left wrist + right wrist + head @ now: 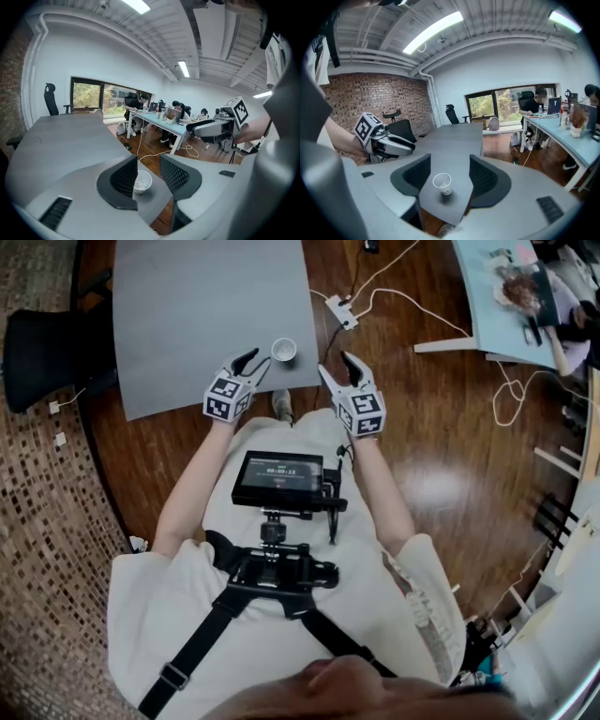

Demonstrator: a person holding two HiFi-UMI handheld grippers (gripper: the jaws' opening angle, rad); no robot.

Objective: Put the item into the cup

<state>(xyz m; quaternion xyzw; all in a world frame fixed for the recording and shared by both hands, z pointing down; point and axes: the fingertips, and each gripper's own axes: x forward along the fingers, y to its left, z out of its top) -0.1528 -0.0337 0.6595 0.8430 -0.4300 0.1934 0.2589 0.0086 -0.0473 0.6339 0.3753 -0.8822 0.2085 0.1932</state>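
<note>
Cup (283, 350) upright on table (202, 315) corner | left gripper (256, 362) apart, empty | right gripper (335, 366) apart, empty

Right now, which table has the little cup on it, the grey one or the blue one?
The grey table, the big one in front. The white cup stands upright near its front corner. The light blue table is off to the right, without it.

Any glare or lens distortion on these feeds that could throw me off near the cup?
Head view: glare patch on the wood floor, well clear of the cup; edges bow. Left gripper view: heavy fisheye, bright ceiling strips, cup sharp. Right gripper view: same bowing, cup sharp with a soft shadow beneath.
</note>
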